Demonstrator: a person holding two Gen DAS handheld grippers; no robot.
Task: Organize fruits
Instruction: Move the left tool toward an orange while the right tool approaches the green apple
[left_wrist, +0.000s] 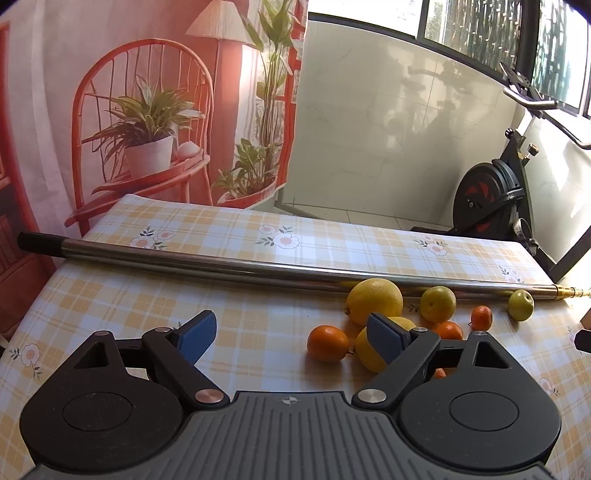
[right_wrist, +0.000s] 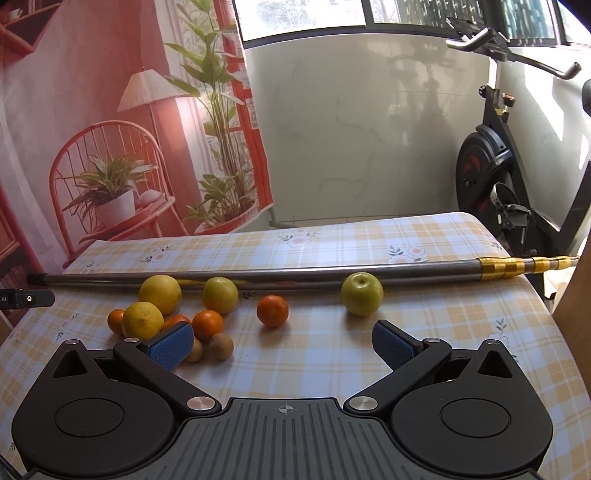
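Nearest the lens was your left gripper (left_wrist: 290, 334), jaws spread wide and empty, angled down at the checked tablecloth (left_wrist: 110, 295); its right pad sat in front of a yellow lemon (left_wrist: 365, 354), so contact there was hard to call, probably just overlap. Your right gripper (right_wrist: 282, 341) was likewise wide apart, nothing between the pads, bare cloth in the gap. The fruit was loose on the table on the near side of the steel pole (right_wrist: 258, 275): a big yellow citrus (right_wrist: 160, 293) and a yellow-green fruit (right_wrist: 220, 294) just beside the pole, a clump of small oranges (right_wrist: 207, 324) with the lemon and two brown round fruits (right_wrist: 221, 346) near your right gripper's left pad, one mandarin (right_wrist: 272, 311) alone mid-table, and a green apple (right_wrist: 362, 298) off to the right, close to the pole. No bowl or tray was visible, so the sorting target was unclear. Risks as I read them: everything was round, so a pad clipping the clump on descent would have sent fruit rolling, possibly off the edge. The two grippers were aimed at the same cluster and could have collided. The pole blocked pushing fruit backward and might have rolled if bumped.
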